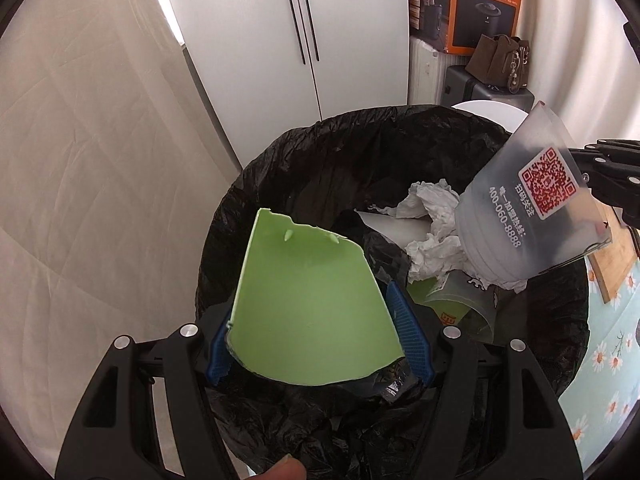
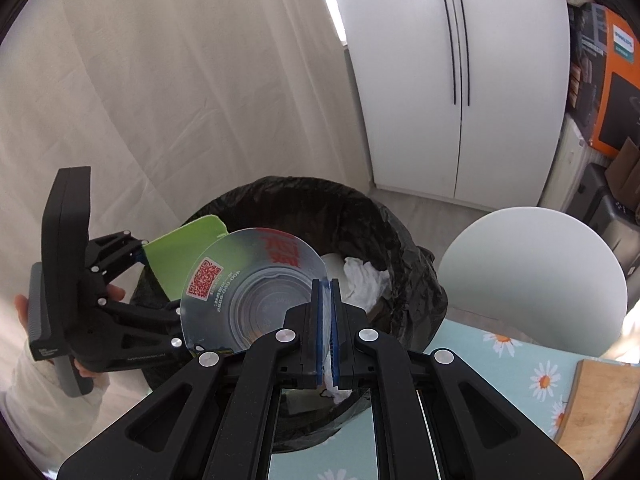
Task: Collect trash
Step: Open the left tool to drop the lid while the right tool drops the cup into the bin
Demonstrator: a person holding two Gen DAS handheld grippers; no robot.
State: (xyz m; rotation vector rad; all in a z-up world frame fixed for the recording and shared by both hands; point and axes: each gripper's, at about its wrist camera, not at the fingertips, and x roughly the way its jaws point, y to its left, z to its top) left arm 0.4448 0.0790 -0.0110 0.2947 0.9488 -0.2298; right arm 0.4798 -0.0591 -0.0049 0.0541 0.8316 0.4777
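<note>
My left gripper (image 1: 316, 332) is shut on a torn green paper cup (image 1: 308, 304), its blue pads pressing both sides, held over the open mouth of the trash bin lined with a black bag (image 1: 320, 152). In the right wrist view the same green cup (image 2: 180, 256) and the left gripper's body show at the bin's left rim. My right gripper (image 2: 327, 292) is shut on the rim of a clear plastic cup (image 2: 248, 284) with a red QR label, also above the bin (image 2: 404, 248). That clear cup (image 1: 528, 216) hangs at the right in the left wrist view. Crumpled white tissue (image 1: 432, 220) lies inside the bin.
A white double-door cabinet (image 1: 288, 40) stands behind the bin, a pale curtain (image 1: 80, 160) to its left. An orange box (image 1: 484, 4), brown bag and grey case sit at the back right. A round white stool (image 2: 532, 276), a daisy-print tablecloth (image 2: 500, 364) and a wooden board (image 2: 596, 412) lie right.
</note>
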